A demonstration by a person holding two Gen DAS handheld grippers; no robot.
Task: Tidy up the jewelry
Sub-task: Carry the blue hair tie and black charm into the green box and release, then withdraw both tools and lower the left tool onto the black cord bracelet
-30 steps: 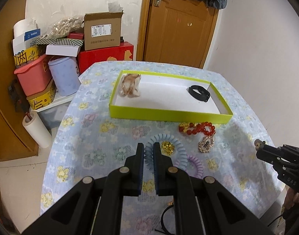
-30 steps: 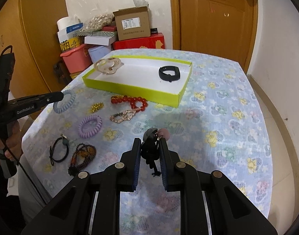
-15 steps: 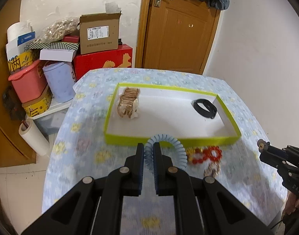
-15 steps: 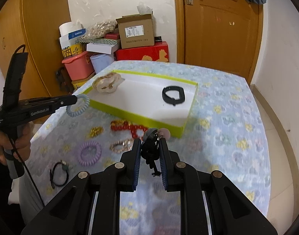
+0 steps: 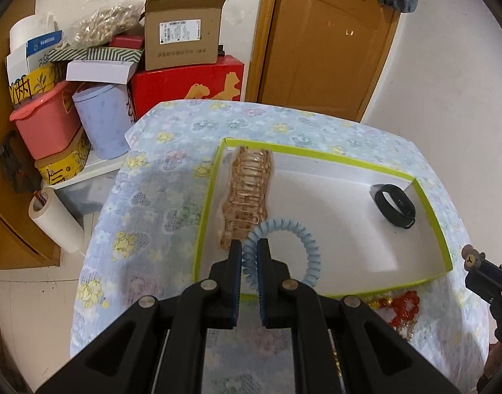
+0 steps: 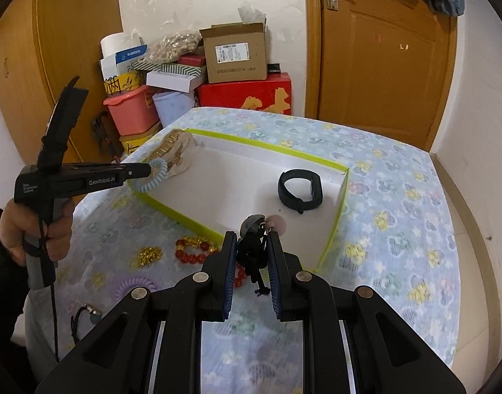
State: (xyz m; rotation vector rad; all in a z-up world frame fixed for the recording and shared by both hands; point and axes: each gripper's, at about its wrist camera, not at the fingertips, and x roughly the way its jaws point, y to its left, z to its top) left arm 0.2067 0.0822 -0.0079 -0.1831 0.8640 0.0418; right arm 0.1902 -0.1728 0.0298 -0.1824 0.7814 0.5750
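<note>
In the tray [image 5: 428, 197], the bracelet [image 5: 249, 190] lies left, the band [image 5: 394, 205] right.

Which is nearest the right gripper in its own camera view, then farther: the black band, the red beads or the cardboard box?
1. red beads, just left of the right gripper
2. black band, ahead in the tray
3. cardboard box, far back on the pile

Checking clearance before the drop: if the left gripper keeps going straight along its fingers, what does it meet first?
Probably the gold link bracelet lying in the green-rimmed white tray, just ahead of the left gripper and its pale blue spiral hair tie; its height above the tray is unclear.
</note>
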